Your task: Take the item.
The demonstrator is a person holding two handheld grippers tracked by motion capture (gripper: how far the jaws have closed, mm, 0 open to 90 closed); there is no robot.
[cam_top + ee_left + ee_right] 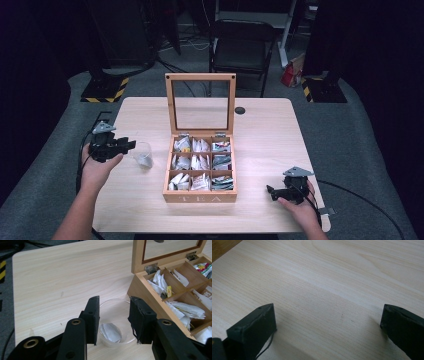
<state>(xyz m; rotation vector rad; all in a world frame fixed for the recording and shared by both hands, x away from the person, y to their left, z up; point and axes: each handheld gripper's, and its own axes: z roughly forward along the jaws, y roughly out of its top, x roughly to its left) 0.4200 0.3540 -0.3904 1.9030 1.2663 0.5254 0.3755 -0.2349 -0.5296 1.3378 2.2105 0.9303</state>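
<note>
Right gripper (328, 322) jaws spread wide above bare table (324, 277)

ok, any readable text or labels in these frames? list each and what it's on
"TEA": pale letters on the front wall of the wooden tea box, read in the high view.
Tea bag wrappers in the box's compartments: print and colours show, too small and blurred to read.
Yellow tag on one bag: no legible text.
Tea bag in the clear cup: nothing legible.

We note bare table (270, 135) right of the tea box (200, 196); its raised lid (200, 102) blocks the rear. The clear cup (143, 155) narrows the left passage beside the box.
</note>
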